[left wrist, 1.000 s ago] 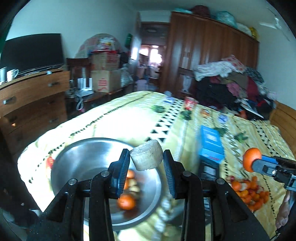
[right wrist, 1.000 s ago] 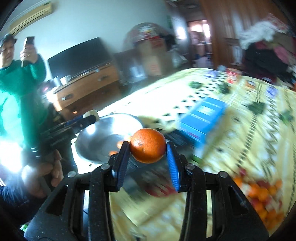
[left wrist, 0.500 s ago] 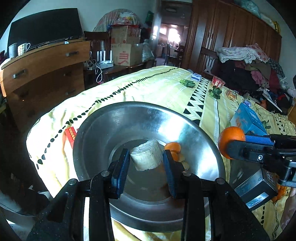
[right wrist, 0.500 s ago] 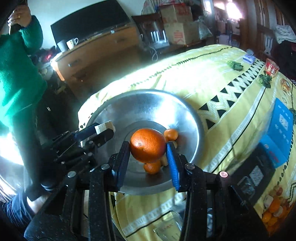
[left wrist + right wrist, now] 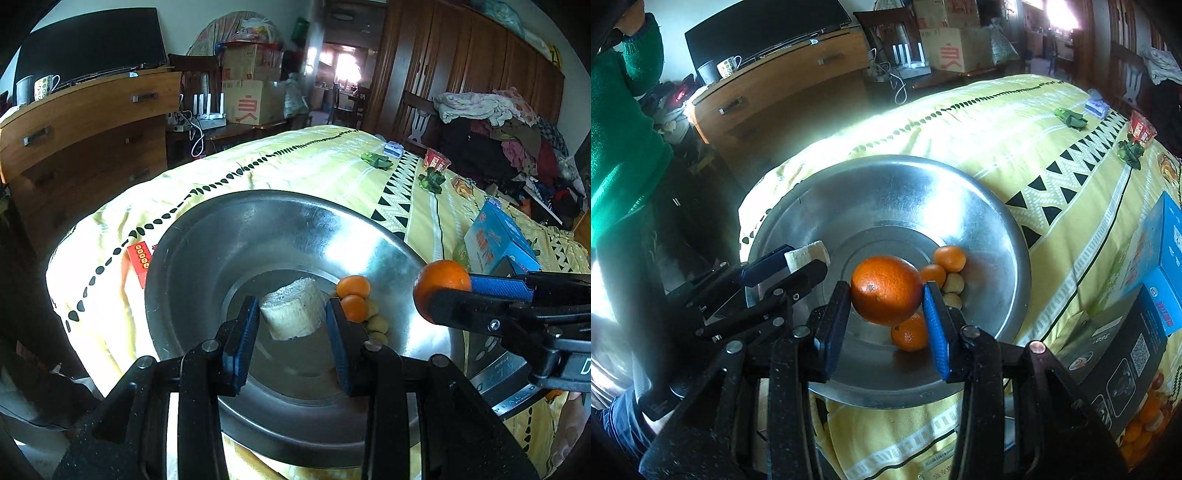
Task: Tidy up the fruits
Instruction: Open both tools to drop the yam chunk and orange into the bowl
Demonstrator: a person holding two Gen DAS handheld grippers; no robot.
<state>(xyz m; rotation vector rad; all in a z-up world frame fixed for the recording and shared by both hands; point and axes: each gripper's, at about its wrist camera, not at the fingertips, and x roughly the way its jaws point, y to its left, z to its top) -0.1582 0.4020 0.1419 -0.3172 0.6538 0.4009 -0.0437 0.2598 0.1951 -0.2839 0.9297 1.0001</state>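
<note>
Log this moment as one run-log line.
left gripper: jaws shut on pale cut banana chunk | right gripper: jaws shut on large orange | both over steel bowl | release pending

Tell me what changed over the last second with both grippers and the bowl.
Both grippers came in over the steel bowl and lowered toward it. The left gripper brought its pale chunk from above the near rim to over the bowl's floor; the right gripper carried the orange in from the side. Nothing was let go. Both grips stayed closed, and the small fruits in the bowl stayed put.
</note>
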